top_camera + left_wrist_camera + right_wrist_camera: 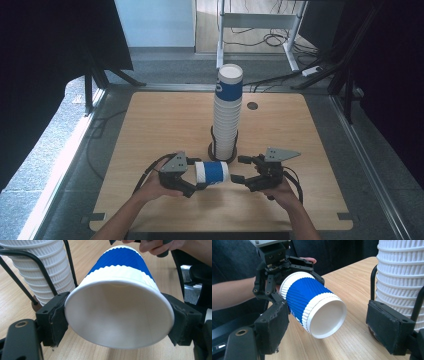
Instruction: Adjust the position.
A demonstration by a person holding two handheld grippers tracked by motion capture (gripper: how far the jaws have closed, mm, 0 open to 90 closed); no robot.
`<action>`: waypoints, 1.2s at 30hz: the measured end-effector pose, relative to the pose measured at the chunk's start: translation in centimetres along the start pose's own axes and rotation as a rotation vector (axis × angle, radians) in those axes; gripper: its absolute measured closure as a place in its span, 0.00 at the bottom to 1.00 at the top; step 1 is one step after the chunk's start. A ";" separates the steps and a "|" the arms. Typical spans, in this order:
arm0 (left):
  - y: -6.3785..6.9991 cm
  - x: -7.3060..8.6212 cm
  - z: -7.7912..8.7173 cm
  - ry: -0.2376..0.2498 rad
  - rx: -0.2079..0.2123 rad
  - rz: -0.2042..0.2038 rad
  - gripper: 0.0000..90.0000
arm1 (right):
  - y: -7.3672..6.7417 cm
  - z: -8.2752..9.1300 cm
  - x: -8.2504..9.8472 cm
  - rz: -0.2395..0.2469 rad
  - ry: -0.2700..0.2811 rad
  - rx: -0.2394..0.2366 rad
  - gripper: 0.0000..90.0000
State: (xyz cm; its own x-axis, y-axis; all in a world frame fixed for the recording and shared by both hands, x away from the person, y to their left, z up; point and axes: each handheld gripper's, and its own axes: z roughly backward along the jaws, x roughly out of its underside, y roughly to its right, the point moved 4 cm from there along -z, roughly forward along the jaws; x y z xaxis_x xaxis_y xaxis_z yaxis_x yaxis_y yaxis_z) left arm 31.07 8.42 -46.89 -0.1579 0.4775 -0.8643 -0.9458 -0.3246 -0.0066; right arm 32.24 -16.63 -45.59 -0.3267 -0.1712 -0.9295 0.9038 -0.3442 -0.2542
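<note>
The wooden table [150,130] stood on a grey floor, and just above its near middle I held the blue-and-white paper cup [212,173] on its side, its mouth toward my left hand and its base toward my right. My left gripper [197,180] was clamped on the cup at its rim end, while my right gripper [239,169] waited with jaws apart just right of the base, not touching it. Just beyond the cup rose the tall stack of cups [226,117] in its black wire holder [222,152].
</note>
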 end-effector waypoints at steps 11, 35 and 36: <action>-0.1 -0.5 -0.4 -0.084 0.012 -0.042 0.19 | -0.5 0.0 -0.1 0.075 -0.067 0.030 0.20; 0.2 -0.9 -1.9 -0.208 0.052 -0.097 0.19 | -1.6 -4.5 0.2 0.289 -0.389 0.012 0.17; 0.2 -1.0 -1.9 -0.207 0.054 -0.095 0.19 | -1.6 -4.7 0.4 0.298 -0.402 0.011 0.17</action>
State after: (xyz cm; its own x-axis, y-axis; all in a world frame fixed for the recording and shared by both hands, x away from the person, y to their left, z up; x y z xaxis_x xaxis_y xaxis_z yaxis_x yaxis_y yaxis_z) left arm 31.59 6.34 -46.96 -0.1167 0.6633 -0.7392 -0.9722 -0.2285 -0.0516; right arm 31.95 -11.82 -46.76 -0.1376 -0.6049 -0.7843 0.9718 -0.2355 0.0111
